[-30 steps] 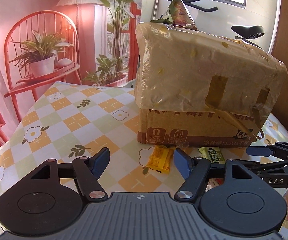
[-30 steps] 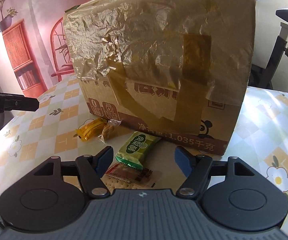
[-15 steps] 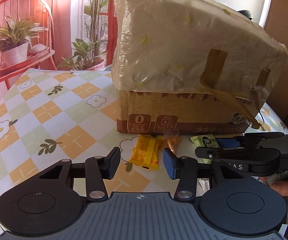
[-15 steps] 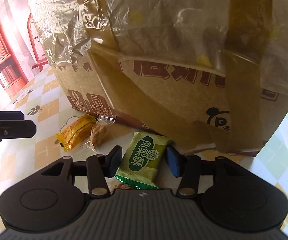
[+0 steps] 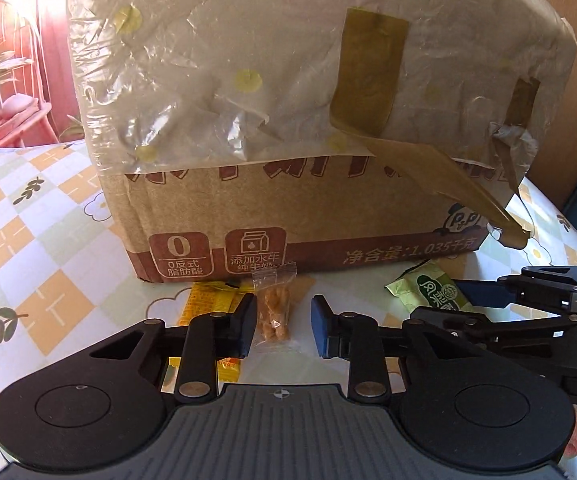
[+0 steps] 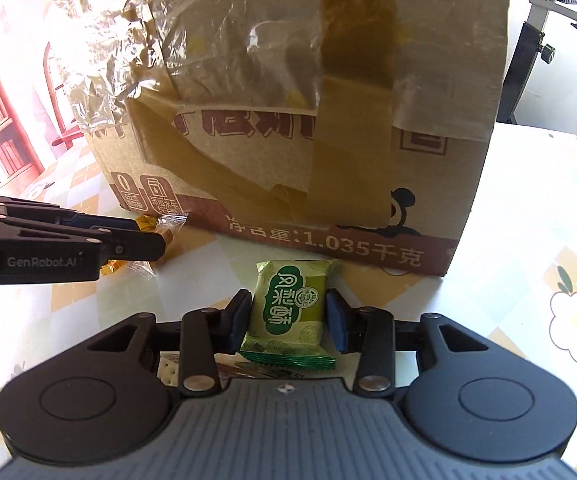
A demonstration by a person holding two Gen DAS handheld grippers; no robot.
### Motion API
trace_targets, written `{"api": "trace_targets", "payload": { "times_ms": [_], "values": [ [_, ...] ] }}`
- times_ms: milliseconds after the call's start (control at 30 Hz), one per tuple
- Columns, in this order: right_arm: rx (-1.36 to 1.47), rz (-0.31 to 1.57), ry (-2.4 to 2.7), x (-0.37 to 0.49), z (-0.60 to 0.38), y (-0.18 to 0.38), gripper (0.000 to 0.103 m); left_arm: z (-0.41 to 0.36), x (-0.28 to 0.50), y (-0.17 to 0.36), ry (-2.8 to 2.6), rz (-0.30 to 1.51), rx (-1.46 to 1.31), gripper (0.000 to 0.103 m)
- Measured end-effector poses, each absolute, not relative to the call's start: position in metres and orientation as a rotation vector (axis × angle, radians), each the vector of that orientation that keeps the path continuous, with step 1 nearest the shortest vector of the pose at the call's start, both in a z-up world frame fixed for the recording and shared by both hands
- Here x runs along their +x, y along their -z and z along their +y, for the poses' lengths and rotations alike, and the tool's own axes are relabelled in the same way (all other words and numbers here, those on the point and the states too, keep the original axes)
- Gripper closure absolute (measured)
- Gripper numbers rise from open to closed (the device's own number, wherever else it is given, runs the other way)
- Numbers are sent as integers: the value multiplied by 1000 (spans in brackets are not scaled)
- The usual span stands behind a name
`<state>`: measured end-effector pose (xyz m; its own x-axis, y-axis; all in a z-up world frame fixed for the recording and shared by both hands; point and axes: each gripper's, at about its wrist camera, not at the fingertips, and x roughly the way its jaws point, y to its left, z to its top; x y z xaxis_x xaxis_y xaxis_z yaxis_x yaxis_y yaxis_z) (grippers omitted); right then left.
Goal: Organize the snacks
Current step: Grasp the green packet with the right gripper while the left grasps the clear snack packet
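Closing in on two snacks at once, both tongs had just been narrowing. The right tongs (image 6: pixel 286 320) straddled the green packet (image 6: pixel 290 312), lying on the counter (image 6: pixel 528 208) just in front of the cardboard box (image 6: pixel 288 120); the pads looked about touching its sides, a grip as far as could be judged. The left tongs (image 5: pixel 282 330) stood narrow around the clear snack bag (image 5: pixel 274 312), with a gap on its right side, not yet pinching; a yellow packet (image 5: pixel 208 308) lay just beside. Step: grasping. Next likely needed: finishing the left pinch, then lifting both clear toward the box.
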<state>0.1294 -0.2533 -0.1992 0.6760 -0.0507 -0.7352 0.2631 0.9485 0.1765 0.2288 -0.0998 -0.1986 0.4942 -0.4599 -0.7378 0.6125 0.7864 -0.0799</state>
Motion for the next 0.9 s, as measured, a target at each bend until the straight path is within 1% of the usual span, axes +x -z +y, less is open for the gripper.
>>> {"api": "trace_targets", "payload": {
  "times_ms": [100, 167, 233, 300, 500, 900],
  "values": [
    [280, 805, 179, 129, -252, 200, 61, -105, 230, 205, 635, 838, 218, 75],
    [283, 803, 179, 127, -253, 199, 61, -109, 235, 213, 619, 855, 224, 80],
    [283, 802, 178, 128, -253, 201, 60, -110, 232, 216, 601, 830, 249, 84],
    [283, 803, 175, 131, -251, 201, 60, -112, 229, 216, 588, 826, 267, 85],
    [301, 791, 173, 123, -252, 195, 62, -108, 210, 203, 580, 793, 245, 86],
    [262, 689, 107, 96, -232, 154, 62, -70, 165, 156, 553, 691, 164, 86]
  ]
}}
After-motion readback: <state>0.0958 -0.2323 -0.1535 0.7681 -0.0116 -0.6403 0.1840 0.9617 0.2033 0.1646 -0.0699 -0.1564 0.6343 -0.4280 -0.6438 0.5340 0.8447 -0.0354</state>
